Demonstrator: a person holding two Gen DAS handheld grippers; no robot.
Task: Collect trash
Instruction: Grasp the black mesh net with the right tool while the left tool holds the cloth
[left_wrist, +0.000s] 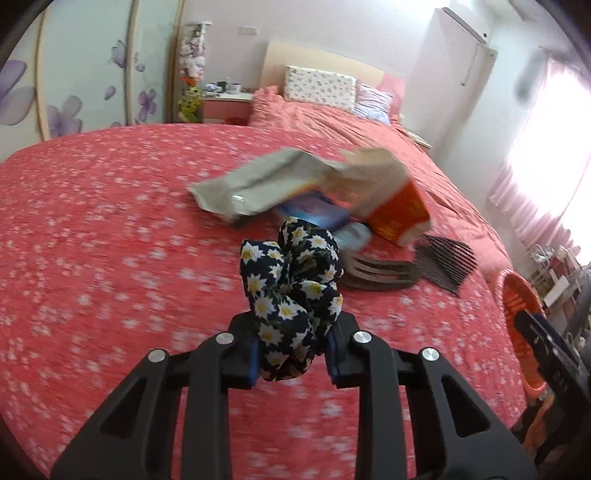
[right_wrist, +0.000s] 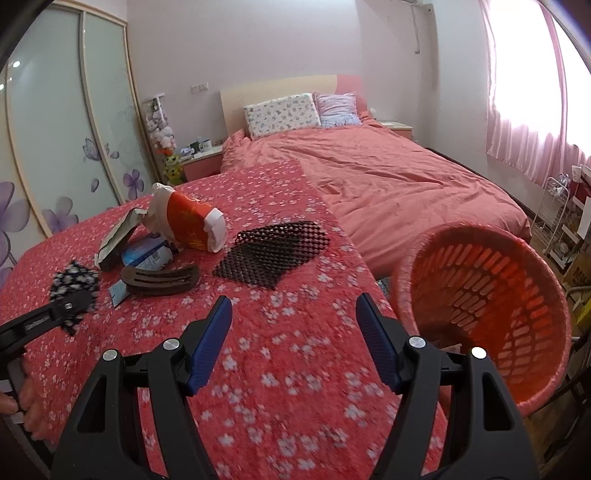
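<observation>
My left gripper (left_wrist: 293, 354) is shut on a dark daisy-print scrunchie (left_wrist: 291, 284), held just above the red flowered cover (left_wrist: 92, 240); it also shows in the right wrist view (right_wrist: 74, 284). Ahead of it lie a grey crumpled wrapper (left_wrist: 255, 184), an orange-and-white packet (left_wrist: 399, 214), a blue carton (left_wrist: 314, 212), a brown hair clip (left_wrist: 376, 275) and a black mesh piece (left_wrist: 443, 258). My right gripper (right_wrist: 293, 332) is open and empty over the cover, left of the orange basket (right_wrist: 480, 295). The packet (right_wrist: 192, 221), clip (right_wrist: 159, 280) and mesh (right_wrist: 273, 251) lie beyond it.
The orange basket stands off the cover's right edge, tilted toward me. A pink bed (right_wrist: 388, 177) with pillows lies behind. A wardrobe with flower-print doors (right_wrist: 55, 147) is at the left, a nightstand (right_wrist: 203, 158) beside it, a white wire rack (right_wrist: 554, 221) at the far right.
</observation>
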